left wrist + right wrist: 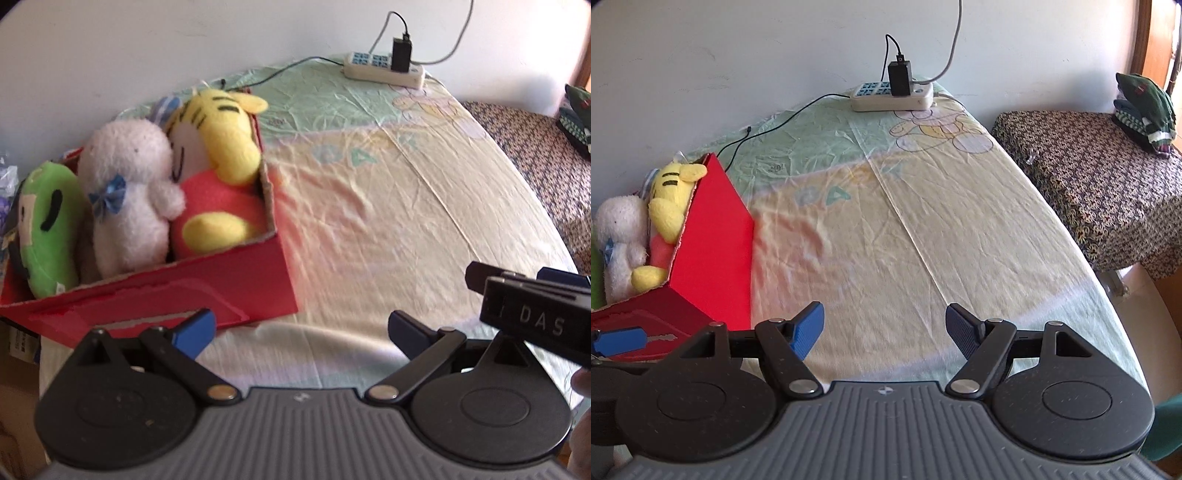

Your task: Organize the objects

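A red cardboard box [207, 288] stands at the left of the table and holds a green plush [50, 229], a white plush with a blue bow [129, 199] and a yellow tiger plush in red [218, 162]. The box [716, 251] and the tiger plush [670, 203] also show at the left of the right wrist view. My left gripper [301, 332] is open and empty, just right of the box's near corner. My right gripper [884, 336] is open and empty over the bare tablecloth. Its body shows at the right of the left wrist view [535, 317].
A pale printed tablecloth [905, 229] covers the table. A white power strip [892, 96] with a black charger and cables lies at the far edge by the wall. A patterned side table [1089, 177] with folded green clothes [1145, 110] stands to the right.
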Tool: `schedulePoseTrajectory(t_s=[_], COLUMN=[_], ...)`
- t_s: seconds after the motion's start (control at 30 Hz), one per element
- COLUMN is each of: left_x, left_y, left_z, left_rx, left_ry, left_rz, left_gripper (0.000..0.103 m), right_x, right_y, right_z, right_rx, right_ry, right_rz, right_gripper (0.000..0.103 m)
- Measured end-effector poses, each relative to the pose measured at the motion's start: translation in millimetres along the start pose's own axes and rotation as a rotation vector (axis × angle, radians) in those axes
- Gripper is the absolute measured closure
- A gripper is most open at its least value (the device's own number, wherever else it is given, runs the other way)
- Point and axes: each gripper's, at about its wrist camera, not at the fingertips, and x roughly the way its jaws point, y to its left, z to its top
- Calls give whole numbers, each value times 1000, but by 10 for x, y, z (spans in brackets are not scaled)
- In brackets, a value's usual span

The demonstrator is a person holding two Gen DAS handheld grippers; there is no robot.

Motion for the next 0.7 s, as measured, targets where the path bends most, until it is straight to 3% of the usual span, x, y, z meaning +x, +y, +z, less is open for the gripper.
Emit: schedulePoseTrajectory(t_s=[0.37, 0.7], left_x=[-68, -270], left_y=[167, 581], left_z=[111, 219], left_rx=[-73, -138], left_ry=[-32, -87], left_rz=[43, 98], left_gripper=[3, 3], right_x=[-47, -150], right_y=[227, 594], right_z=[246, 428], right_rx=[-73, -119], right_ry=[-34, -81], right_rz=[70, 122], right_gripper=[28, 28])
